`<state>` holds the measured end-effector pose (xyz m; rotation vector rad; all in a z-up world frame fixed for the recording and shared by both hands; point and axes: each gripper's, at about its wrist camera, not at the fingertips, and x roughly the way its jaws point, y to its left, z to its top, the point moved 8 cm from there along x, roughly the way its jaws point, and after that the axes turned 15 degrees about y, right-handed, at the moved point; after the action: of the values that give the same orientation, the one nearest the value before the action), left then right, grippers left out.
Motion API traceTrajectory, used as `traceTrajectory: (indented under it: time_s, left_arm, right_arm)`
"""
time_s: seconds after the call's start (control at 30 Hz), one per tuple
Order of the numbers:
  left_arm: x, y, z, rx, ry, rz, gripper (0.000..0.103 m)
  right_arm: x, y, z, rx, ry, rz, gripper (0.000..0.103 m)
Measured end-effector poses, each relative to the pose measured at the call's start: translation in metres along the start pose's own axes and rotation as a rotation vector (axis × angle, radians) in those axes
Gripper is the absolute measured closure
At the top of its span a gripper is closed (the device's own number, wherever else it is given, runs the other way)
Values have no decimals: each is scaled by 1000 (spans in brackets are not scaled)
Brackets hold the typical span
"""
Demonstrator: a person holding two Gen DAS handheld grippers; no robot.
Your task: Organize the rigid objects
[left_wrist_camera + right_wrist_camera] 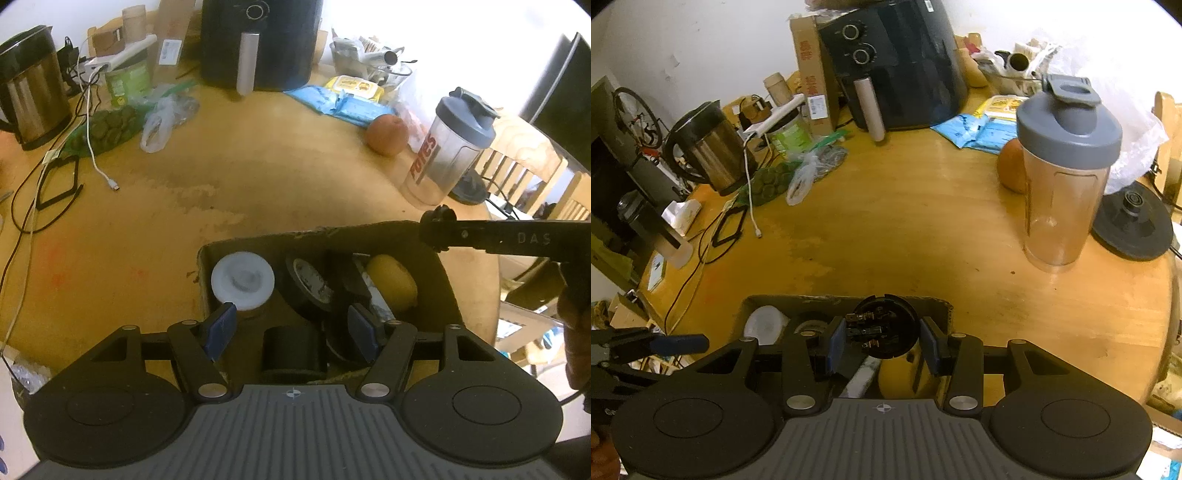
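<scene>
A brown cardboard box [439, 273] sits at the near edge of the wooden table. It holds a white lid [243, 280], black tape rolls [308, 284], a yellow round object [393, 286] and a black cylinder [291, 349]. My left gripper [291, 328] is open and empty above the box. My right gripper [882, 341] is shut on a black round part with metal terminals [882, 326], held over the box [938, 304]. The right gripper's finger also shows in the left wrist view [480, 236].
A clear shaker bottle with a grey lid [1067, 170], an orange fruit [1010, 170] and a black kettle base [1134, 225] stand at the right. A black air fryer [897, 62] is at the back, a steel kettle [709, 147], cables and bags at the left.
</scene>
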<state>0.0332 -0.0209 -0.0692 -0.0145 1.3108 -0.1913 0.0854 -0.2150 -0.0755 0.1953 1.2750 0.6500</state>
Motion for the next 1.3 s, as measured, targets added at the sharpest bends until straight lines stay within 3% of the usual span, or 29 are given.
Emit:
traceTrajectory:
  time_s: [0.27,0.37,0.43,0.47,0.5,0.6,0.7,0.87,0.93,1.13,1.3]
  left_arm:
    - [0,3,-7,-33,4,3,38]
    - [2,2,-10,-39,12,8,38]
    - [3,2,-11,-40,20,16,38]
    - [3,2,-11,-39,23,21,38]
    - [3,2,-11,-39,25,26,38]
    - [4,3,-12,-45,32,42,36]
    - [3,7,-12,-56,31,93,27]
    - [2,13,-13,-89,49,131,14]
    - [2,15,-13,-106,60,128,0]
    - [3,19,-14,-120,74,188,0]
    - [5,22,-16,-151,109,183,0]
  right_arm:
    - [-11,10,-8,-37,7,7,57]
    - [-1,12,-18,-52,70,0,55]
    - [14,11,-28,-66,163,-32,42]
    - [19,11,-32,-68,177,-55,26]
    - [20,11,-34,-71,180,-65,15]
    - [21,14,-36,-82,179,-78,6]
    - [20,15,-32,-92,174,-98,0]
    - [20,13,-29,-84,179,-108,0]
    - [21,13,-29,-86,185,-112,0]
    - [26,14,-31,-98,216,-129,0]
    - [29,13,-34,-98,246,-146,0]
